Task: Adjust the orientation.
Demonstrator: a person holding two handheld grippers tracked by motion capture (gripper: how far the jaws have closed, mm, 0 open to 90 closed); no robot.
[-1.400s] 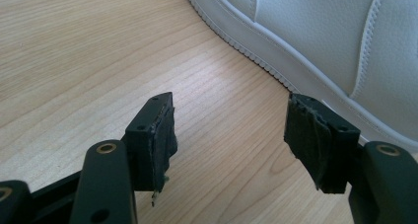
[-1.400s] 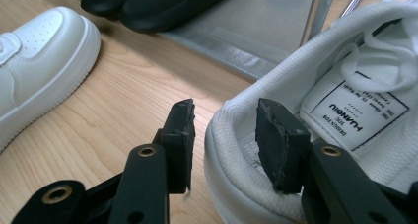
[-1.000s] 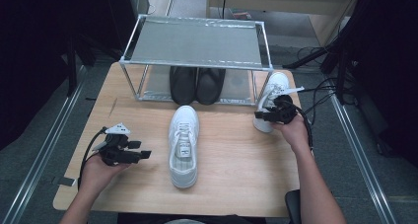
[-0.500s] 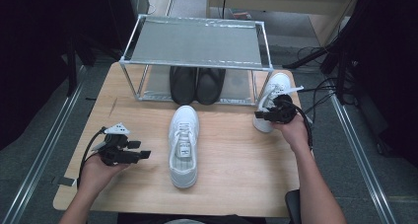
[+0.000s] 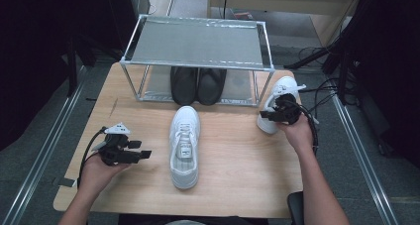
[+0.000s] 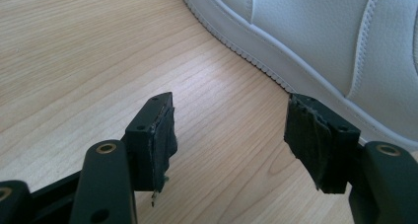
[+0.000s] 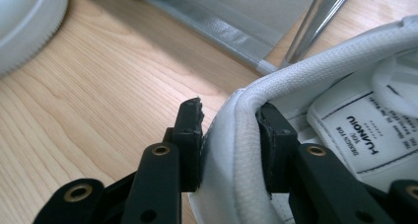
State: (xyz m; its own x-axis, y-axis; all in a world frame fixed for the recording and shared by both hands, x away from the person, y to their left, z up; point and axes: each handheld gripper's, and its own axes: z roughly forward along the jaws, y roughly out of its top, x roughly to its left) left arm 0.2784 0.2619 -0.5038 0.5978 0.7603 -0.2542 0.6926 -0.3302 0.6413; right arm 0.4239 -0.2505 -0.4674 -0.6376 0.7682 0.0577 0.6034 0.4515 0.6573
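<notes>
Judging from how things lie, the job looks like putting shoes onto the rack, and it is partly done: a black pair already sits on the lower shelf, toes toward the person, while two white shoes are not yet stowed.

One white shoe lies flat in the middle of the counter, its long axis running from the near edge toward the rack, toe toward the near edge and heel toward the rack. The left tongs hover low near the counter's left edge, jaws spread and empty; in the left gripper view they point at that shoe's side, just short of it.

The second white shoe rests at the counter's right edge, beside the rack's front right leg, its long axis angled toward the far right corner. I cannot tell for certain which end leads. The right tongs are pinching its collar, one jaw inside the opening and one outside.

What seems left: lifting this shoe onto the rack, then the middle one.
</notes>
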